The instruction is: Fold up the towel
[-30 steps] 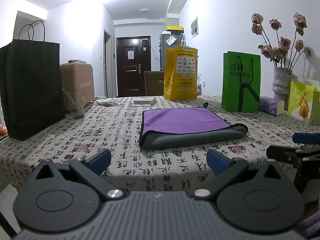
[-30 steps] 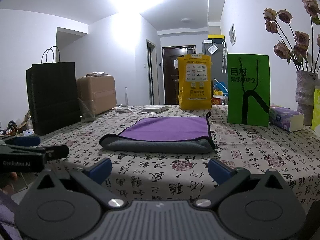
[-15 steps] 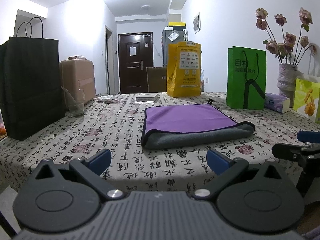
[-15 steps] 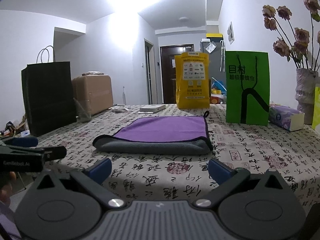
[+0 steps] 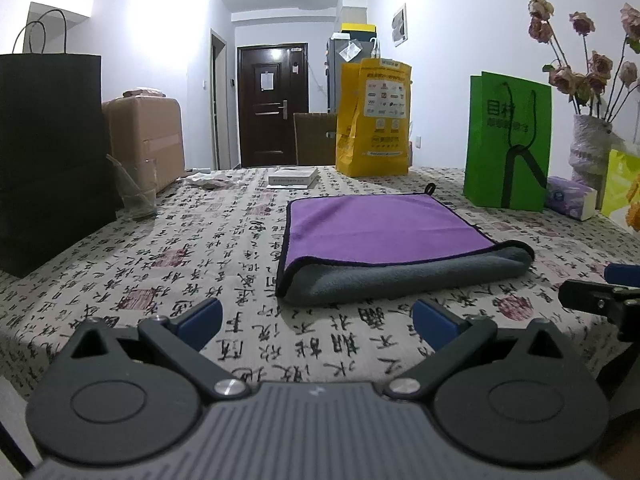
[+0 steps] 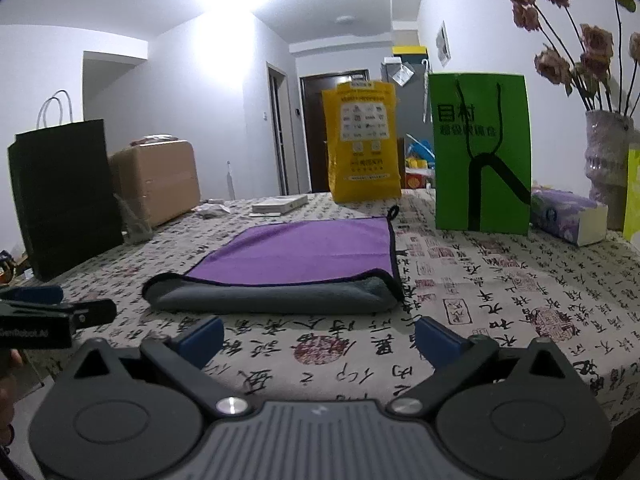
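Towel: a purple-and-grey towel [image 5: 384,240] is shown lying already doubled over on the calligraphy-print tablecloth [image 5: 192,264], its rounded grey fold turned toward the table's near edge and a small hanging loop [image 6: 393,212] at its far corner.

Key relation: the towel is seen straight ahead of both tools and clear of them, its long axis running side to side, parallel to the near edge.

Left gripper [image 5: 316,318]: its blue-tipped fingers are spread wide and nothing is held; the towel's left end is lined up nearly between them.

Right gripper [image 6: 318,336]: it is likewise spread and empty, with the towel's right end, bound in black, lying ahead of it.

Nearer hand: neither can be called nearer; both are judged to hover just off the near edge, level with each other.

Stage: one fold is judged done; a second fold across the long axis is judged to call for a pinch at one end.

Hard to make out: whether the layers beneath are aligned is hidden by the grey fold; the towel's far edge is foreshortened; each tool's neighbour is cut off at the frame side.

Surroundings: a green paper bag [image 6: 482,152] and a yellow bag [image 5: 374,118] are stood toward the far edge, well apart from the towel.
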Demonstrator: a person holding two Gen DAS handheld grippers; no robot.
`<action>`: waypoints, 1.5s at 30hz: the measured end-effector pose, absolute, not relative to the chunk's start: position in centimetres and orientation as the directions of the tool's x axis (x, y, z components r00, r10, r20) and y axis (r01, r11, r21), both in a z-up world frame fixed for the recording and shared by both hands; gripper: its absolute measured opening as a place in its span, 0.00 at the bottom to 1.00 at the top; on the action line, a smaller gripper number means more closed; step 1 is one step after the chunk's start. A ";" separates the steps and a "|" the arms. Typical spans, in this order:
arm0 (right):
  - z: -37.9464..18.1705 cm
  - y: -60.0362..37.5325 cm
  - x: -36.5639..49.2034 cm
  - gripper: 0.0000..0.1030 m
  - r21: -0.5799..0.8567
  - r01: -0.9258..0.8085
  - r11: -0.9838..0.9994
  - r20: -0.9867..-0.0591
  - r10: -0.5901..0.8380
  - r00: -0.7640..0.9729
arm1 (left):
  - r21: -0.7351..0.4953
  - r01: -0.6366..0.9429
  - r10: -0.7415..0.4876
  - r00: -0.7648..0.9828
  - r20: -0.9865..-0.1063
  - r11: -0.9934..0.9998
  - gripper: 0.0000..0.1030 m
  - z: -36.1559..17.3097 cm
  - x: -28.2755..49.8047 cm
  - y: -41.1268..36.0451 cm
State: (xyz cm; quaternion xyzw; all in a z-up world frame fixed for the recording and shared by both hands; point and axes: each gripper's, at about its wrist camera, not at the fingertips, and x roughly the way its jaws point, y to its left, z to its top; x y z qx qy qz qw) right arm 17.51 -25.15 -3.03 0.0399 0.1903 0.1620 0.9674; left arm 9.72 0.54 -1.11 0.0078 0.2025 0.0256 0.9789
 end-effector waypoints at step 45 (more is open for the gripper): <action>-4.7 -25.5 33.8 0.30 0.012 -0.331 0.944 -0.495 0.293 0.818 | -0.026 0.078 -0.081 0.869 -0.488 0.997 0.06 -2.5 23.5 4.9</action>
